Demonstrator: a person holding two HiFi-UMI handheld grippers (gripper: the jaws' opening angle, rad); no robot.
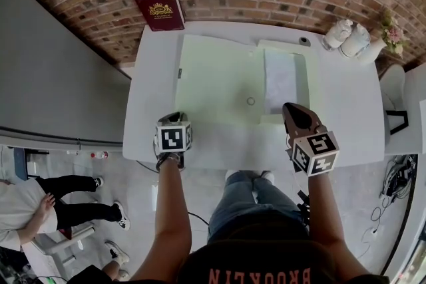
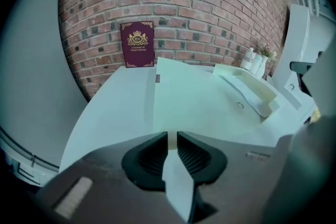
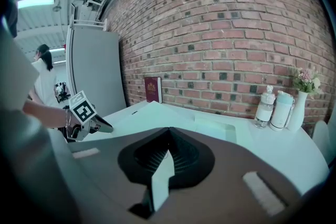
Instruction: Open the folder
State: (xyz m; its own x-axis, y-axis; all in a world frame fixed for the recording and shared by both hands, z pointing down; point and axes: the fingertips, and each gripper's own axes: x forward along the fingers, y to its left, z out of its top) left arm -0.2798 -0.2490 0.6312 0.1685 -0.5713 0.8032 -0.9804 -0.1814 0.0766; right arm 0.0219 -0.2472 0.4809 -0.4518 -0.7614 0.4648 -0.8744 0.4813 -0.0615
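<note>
We see the pale green folder (image 1: 219,76) lying in the middle of the white table (image 1: 346,110). Its wide left leaf reaches the table's near side, and a narrower right part carries a white sheet (image 1: 279,80). A small ring (image 1: 251,101) sits on the leaf, but we cannot tell what it is.

The left hand-held gripper (image 1: 174,120) is at the leaf's near left corner. From the head view its marker cube hides the tips. In its own view (image 2: 172,139) the pads stand nearly together on a thin pale strip, which we take for the leaf's edge, and the leaf (image 2: 199,97) slopes away above the table. How far the strip runs into the jaws we cannot make out.

The right hand-held gripper (image 1: 291,108) is at the folder's near right edge. We cannot tell whether it touches the folder. In its own view (image 3: 168,131) the jaws meet with nothing between them.

A dark red book (image 1: 160,8) leans on the brick wall, its title too small to read. At the left edge a bystander (image 1: 26,209) is cut off.
</note>
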